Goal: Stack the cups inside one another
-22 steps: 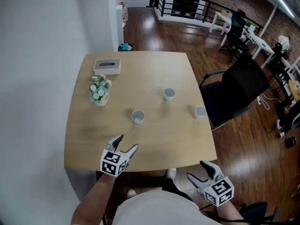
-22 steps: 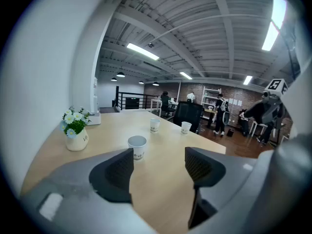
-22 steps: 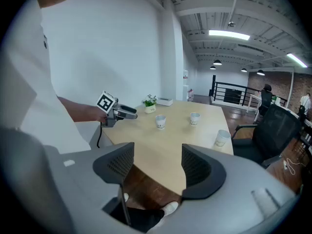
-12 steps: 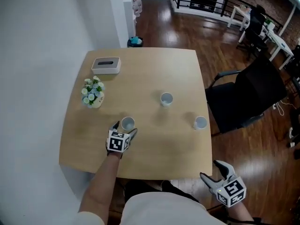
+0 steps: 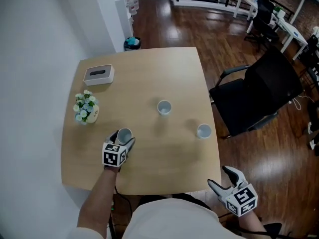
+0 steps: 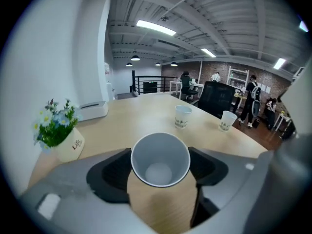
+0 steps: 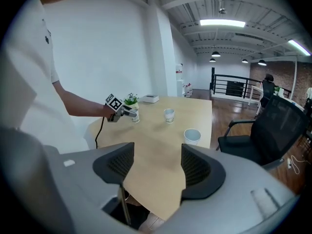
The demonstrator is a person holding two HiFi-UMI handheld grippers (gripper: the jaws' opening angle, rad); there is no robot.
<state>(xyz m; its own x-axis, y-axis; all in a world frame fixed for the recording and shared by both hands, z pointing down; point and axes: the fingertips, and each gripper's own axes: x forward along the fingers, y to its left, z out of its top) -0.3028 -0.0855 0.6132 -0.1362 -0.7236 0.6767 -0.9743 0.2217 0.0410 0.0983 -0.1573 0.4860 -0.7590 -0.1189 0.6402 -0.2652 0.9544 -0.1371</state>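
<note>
Three white paper cups stand upright on the wooden table (image 5: pixel 149 73). The near-left cup (image 5: pixel 124 134) (image 6: pixel 160 160) sits between the jaws of my left gripper (image 5: pixel 123 136) (image 6: pixel 160 152), which is shut on its sides; the cup's mouth faces up and it is empty. The middle cup (image 5: pixel 164 107) (image 6: pixel 183 116) and the right cup (image 5: pixel 203 131) (image 6: pixel 226 120) stand apart farther off. My right gripper (image 5: pixel 224 179) (image 7: pixel 152 162) hangs open off the table's near edge, nothing between its jaws. In the right gripper view the right cup (image 7: pixel 192 136) is nearest.
A small pot of flowers (image 5: pixel 85 108) (image 6: pixel 58 130) and a white tissue box (image 5: pixel 98 74) sit at the table's left side. A black office chair (image 5: pixel 259 98) stands by the table's right edge. Wooden floor lies beyond.
My left gripper moved forward over the table to the near-left cup and its jaws closed round it. The right gripper stayed low beside the table's near edge.
</note>
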